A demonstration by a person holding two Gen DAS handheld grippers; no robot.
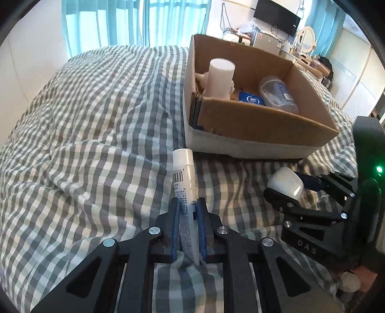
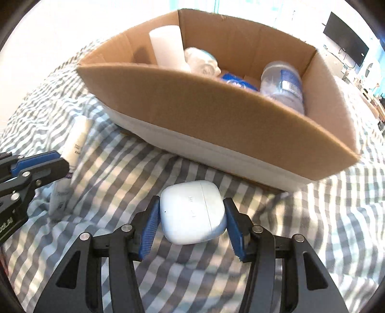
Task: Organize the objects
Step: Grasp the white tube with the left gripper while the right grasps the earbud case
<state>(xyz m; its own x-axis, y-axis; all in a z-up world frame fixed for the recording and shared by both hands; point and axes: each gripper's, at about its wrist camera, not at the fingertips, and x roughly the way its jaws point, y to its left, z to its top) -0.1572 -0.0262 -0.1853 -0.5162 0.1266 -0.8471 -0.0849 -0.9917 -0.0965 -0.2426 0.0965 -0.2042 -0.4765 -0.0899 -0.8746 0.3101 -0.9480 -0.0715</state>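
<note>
A white tube (image 1: 184,168) with a barcode lies on the checked bedcover (image 1: 96,120), its cap end toward the cardboard box (image 1: 252,120). My left gripper (image 1: 187,202) is shut on the tube's lower part, blue pads pressing both sides. To the right, a white rounded earbud case (image 2: 192,211) rests on the cover just in front of the box (image 2: 216,115). My right gripper (image 2: 192,201) is shut on the case, one pad on each side. The left wrist view shows the case (image 1: 285,183) in that gripper at the right.
The box holds a white cylinder (image 1: 220,77), a clear plastic bottle (image 1: 276,94), a blue packet (image 1: 250,97) and a pale crumpled item. Rumpled bedcover spreads to the left. Blue curtains (image 1: 120,24), a wall screen (image 1: 276,16) and a cluttered desk lie beyond the bed.
</note>
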